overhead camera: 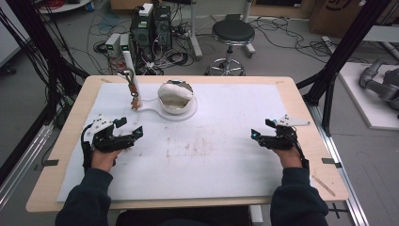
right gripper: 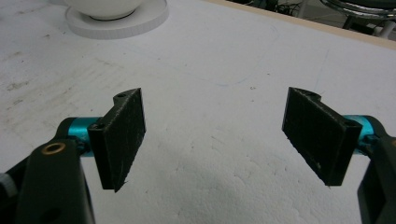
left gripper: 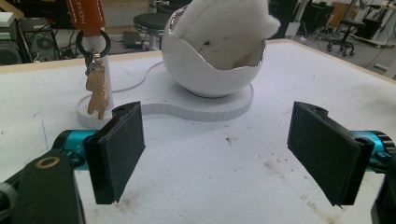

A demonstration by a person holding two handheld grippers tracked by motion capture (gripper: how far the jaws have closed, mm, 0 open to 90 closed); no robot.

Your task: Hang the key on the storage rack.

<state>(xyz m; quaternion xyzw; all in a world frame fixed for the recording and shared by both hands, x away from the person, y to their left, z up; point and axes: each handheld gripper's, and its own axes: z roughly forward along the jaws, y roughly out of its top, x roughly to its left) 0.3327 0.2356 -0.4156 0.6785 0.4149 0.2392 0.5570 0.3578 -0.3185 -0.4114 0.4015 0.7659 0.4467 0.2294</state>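
Both fingers (left gripper: 116, 154) well short of keychain (left gripper: 97, 88).

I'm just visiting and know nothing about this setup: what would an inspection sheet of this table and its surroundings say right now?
Surface: white foam sheet on a wooden table, brown stains mid-sheet.
Job's things: white egg-shaped bowl with fluffy white lining on a white flat base; white post carrying an orange leather key strap with a tan charm.
Clutter: nothing seen.
Grippers: left gripper open, empty; right gripper open, empty.
Cables: tangled on the floor.
Surroundings: black round stool, computer towers.
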